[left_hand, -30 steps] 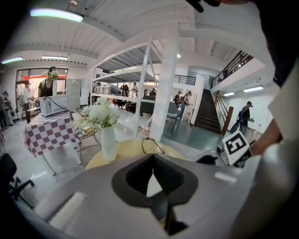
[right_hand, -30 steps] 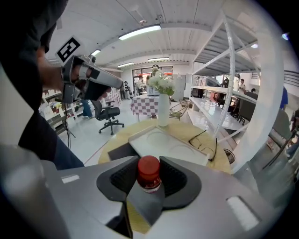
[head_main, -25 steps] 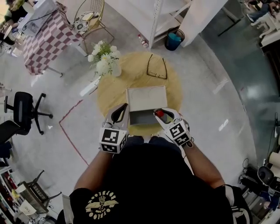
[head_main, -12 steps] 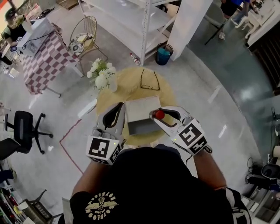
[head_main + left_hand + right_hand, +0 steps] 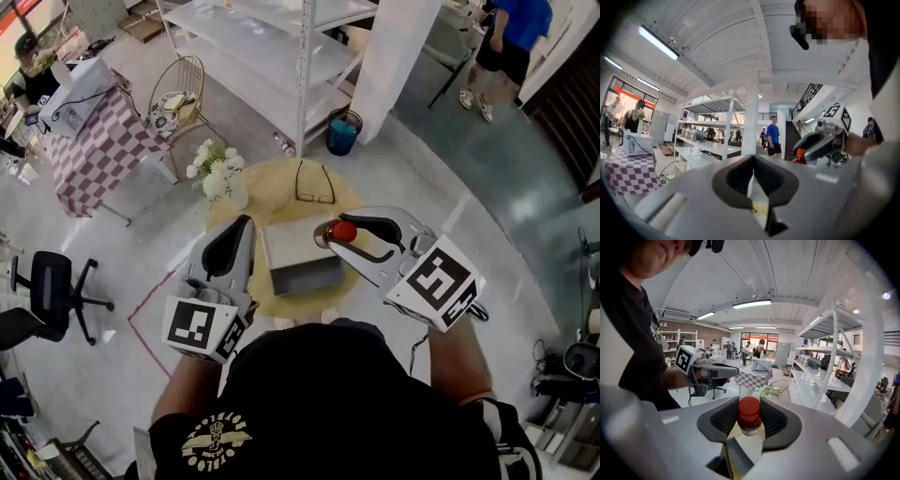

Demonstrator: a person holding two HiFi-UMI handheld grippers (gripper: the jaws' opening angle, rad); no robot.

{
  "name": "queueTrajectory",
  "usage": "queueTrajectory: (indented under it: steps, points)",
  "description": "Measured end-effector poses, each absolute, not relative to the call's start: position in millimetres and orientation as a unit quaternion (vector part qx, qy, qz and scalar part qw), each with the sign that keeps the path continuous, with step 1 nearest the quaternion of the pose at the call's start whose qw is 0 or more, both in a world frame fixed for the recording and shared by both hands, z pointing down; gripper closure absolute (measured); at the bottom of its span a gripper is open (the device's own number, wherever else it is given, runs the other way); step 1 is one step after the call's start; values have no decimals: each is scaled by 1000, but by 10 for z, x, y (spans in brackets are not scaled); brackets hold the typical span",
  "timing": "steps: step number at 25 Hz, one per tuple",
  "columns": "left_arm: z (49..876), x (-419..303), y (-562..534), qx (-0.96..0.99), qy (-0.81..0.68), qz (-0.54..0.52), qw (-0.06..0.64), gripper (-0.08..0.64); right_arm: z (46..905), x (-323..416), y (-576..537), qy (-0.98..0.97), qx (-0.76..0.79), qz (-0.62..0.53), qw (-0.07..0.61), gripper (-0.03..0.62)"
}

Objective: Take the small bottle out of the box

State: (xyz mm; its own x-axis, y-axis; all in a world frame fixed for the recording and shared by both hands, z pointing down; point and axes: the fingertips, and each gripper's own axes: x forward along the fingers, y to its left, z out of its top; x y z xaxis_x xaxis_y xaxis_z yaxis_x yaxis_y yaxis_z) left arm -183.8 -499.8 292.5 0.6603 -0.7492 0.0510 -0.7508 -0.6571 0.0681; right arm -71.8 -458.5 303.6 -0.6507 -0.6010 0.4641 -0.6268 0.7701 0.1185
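Right hand-held gripper [image 5: 750, 422] — clamps small bottle [image 5: 749, 409]; left hand-held gripper [image 5: 752, 180] — apparently closed

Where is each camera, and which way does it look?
Head view: on the person's head, looking down at the table, box and the person's arms.
Left gripper view: on the left gripper, looking level at shelves; shut jaws show.
Right gripper view: on the right gripper, looking along jaws clamping the small bottle.
Shared: each gripper view shows the other gripper.

Both arms were bent, held out in front of the chest. Left gripper [image 5: 244, 225] pointed level, jaws pressed together, nothing in them. Right gripper [image 5: 330, 234] tipped a bit downward, jaws clamped on the small bottle [image 5: 749, 416].
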Motion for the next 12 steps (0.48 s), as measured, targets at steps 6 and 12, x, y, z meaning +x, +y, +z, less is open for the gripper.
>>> queueTrajectory:
  steps: [6, 12]
  points:
    - [2816, -1787, -4846, 910, -413, 9, 19, 560, 2880, -646, -4528, -910, 329, 9, 251, 440]
    - [2897, -1696, -4857, 902, -430, 10, 29, 560, 2890, -539, -4590, -912, 320, 6, 258, 440]
